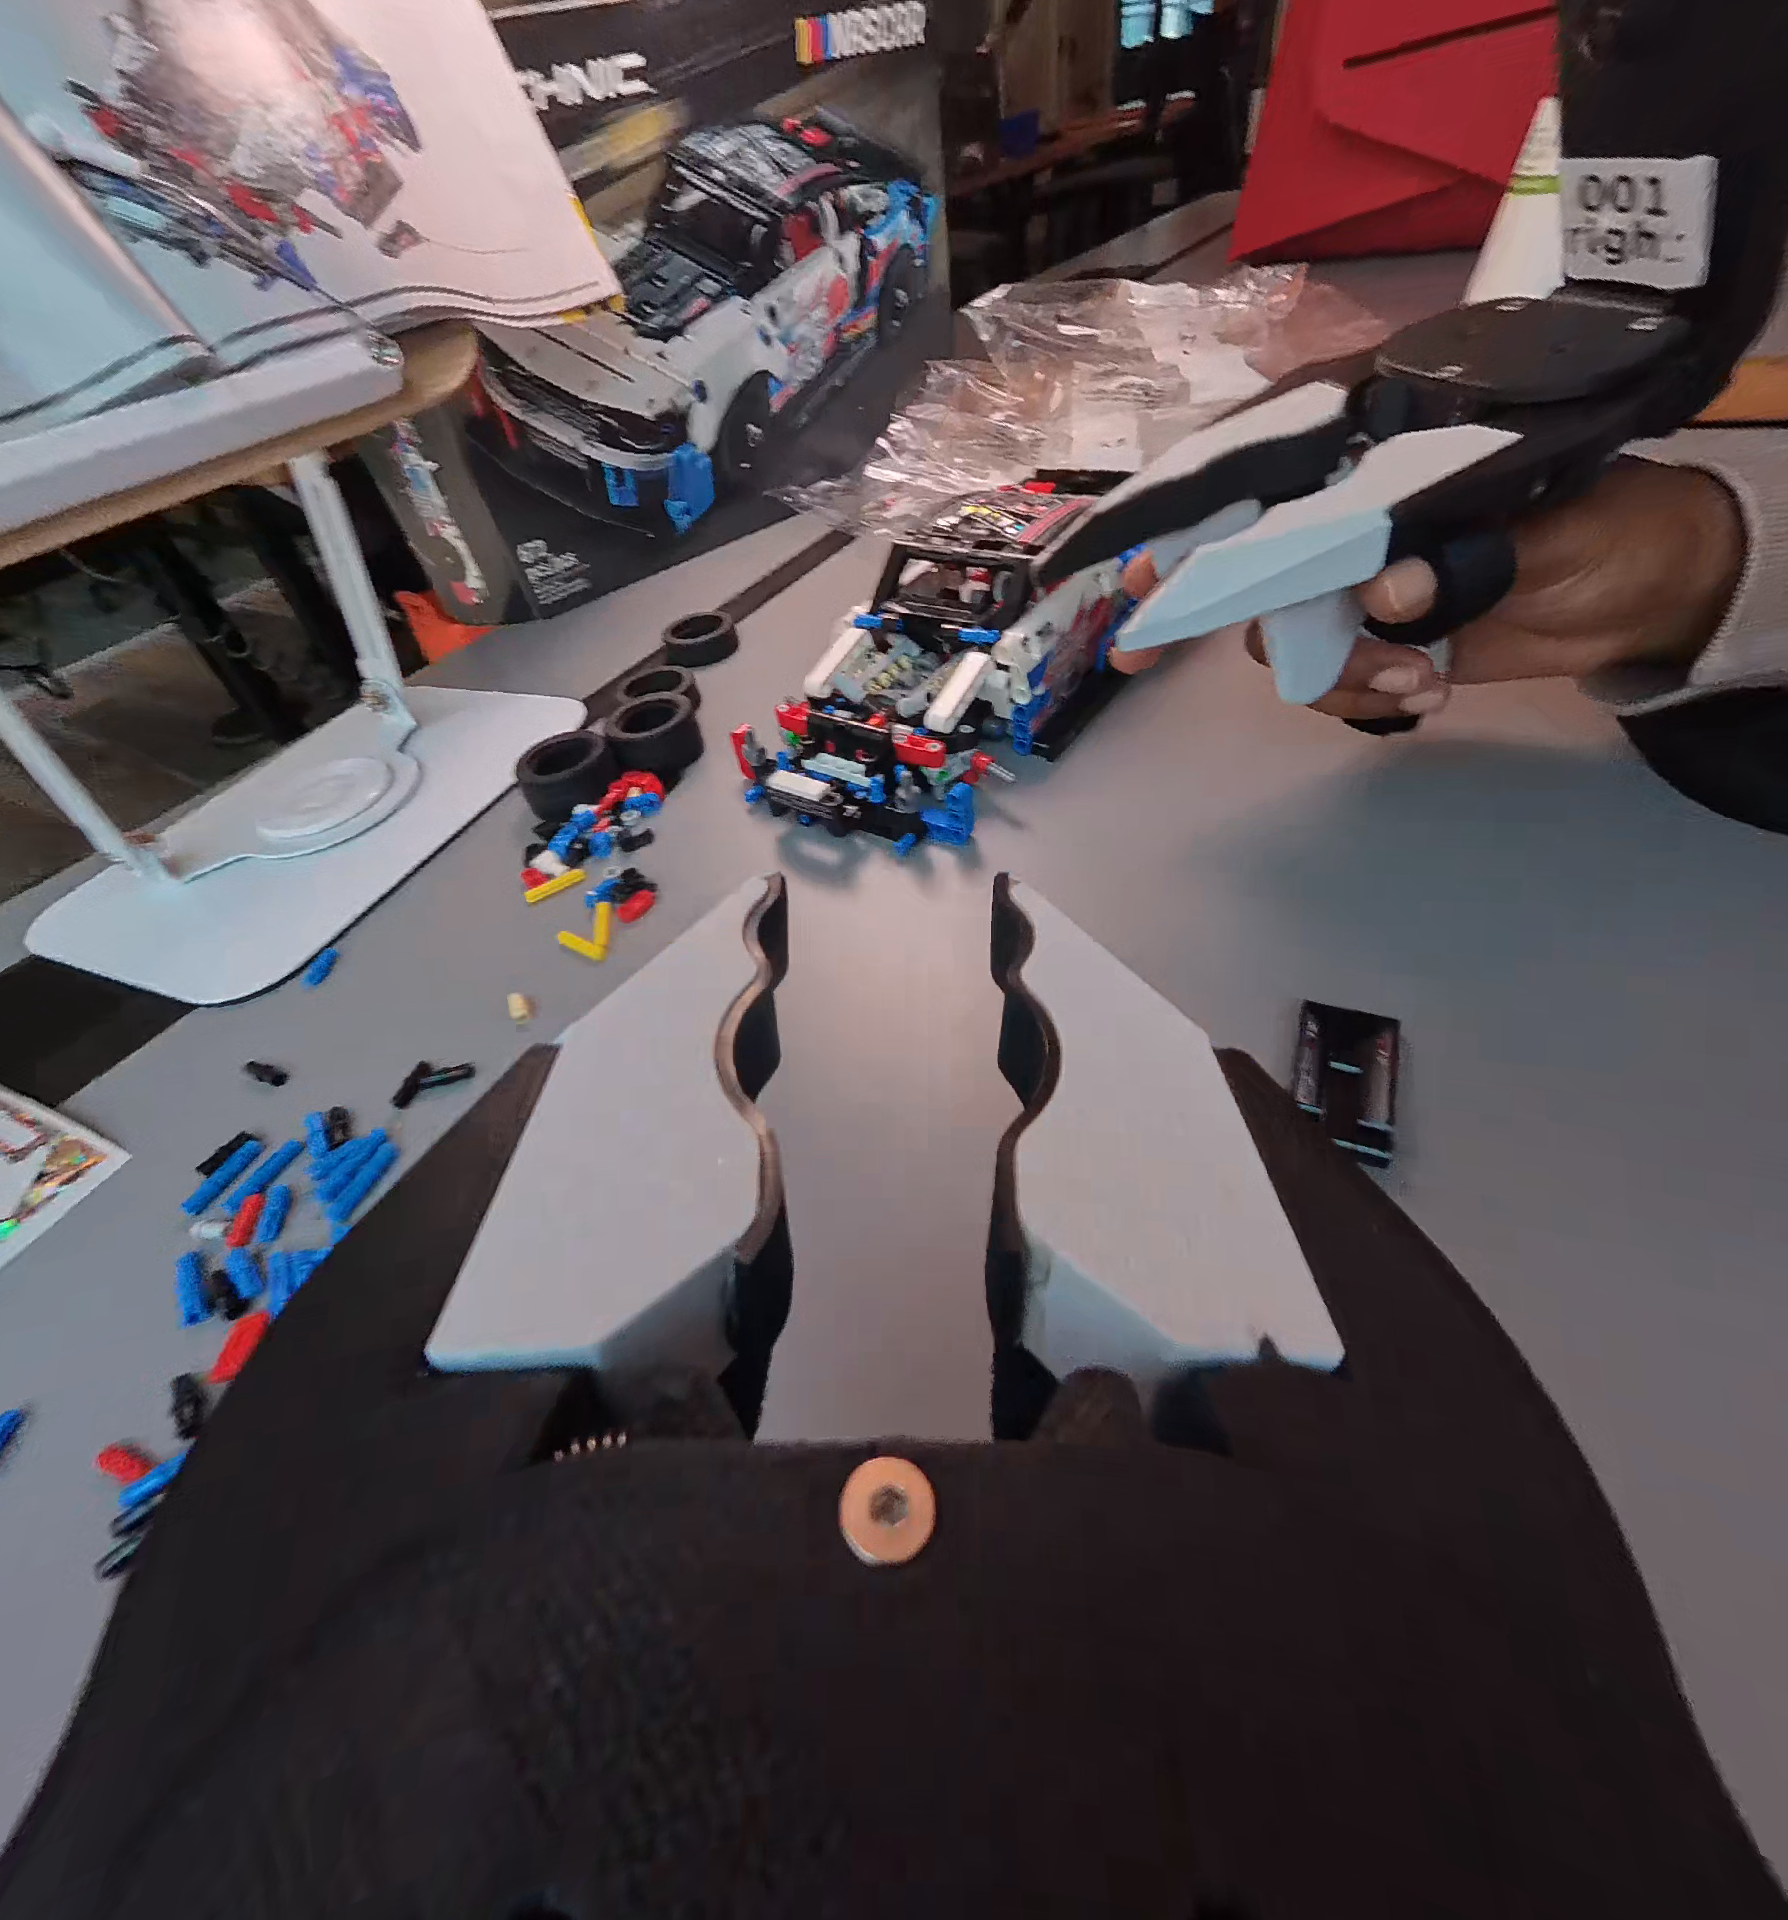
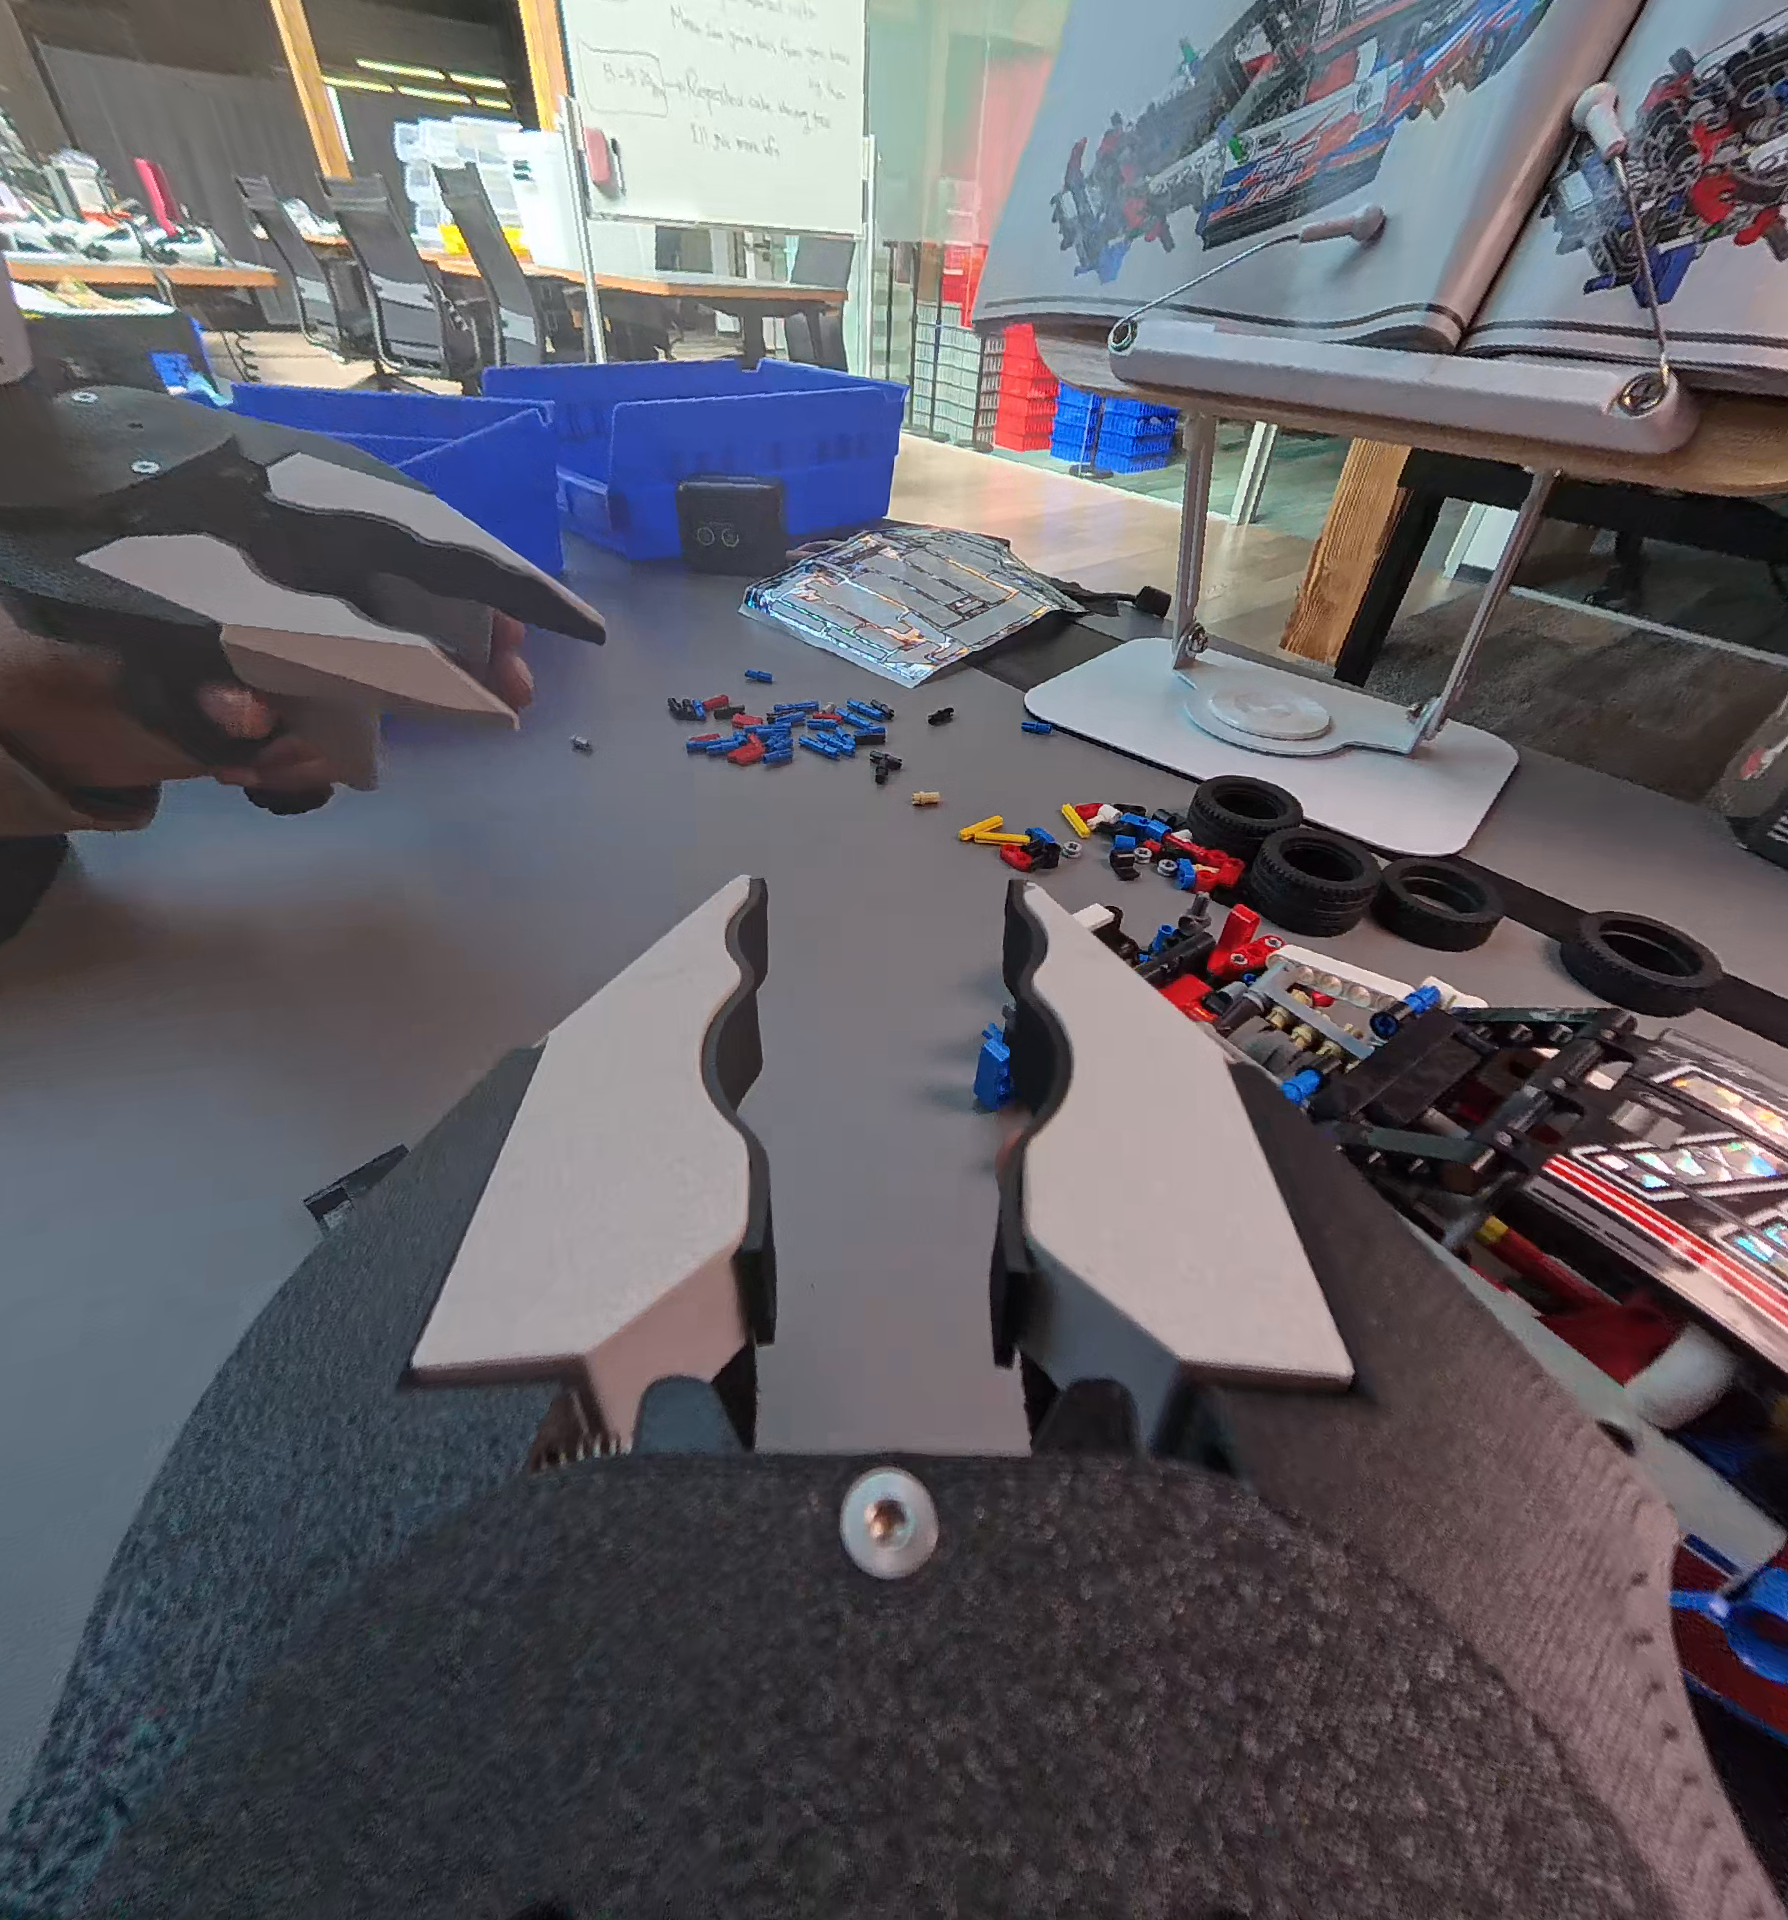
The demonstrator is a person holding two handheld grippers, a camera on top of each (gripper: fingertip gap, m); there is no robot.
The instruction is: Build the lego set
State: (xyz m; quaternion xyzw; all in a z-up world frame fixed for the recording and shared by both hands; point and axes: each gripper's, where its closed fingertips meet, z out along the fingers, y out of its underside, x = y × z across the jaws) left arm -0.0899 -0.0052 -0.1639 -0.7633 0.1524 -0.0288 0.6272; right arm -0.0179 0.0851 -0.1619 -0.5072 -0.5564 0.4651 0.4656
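So, left to right: loose blue and red plastic pins scattered on the grey table; four black rubber tyres not fitted; half-built white, black and blue lego car mid-table, wheels left; left gripper and right gripper both released, empty; blue plastic bins behind, contents hidden.

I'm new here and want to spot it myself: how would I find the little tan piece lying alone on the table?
Start at the white book stand on the grey table. Off its base's near corner, a tan peg lies alone, between the yellow pieces and the blue pin pile. It is the only tan piece.
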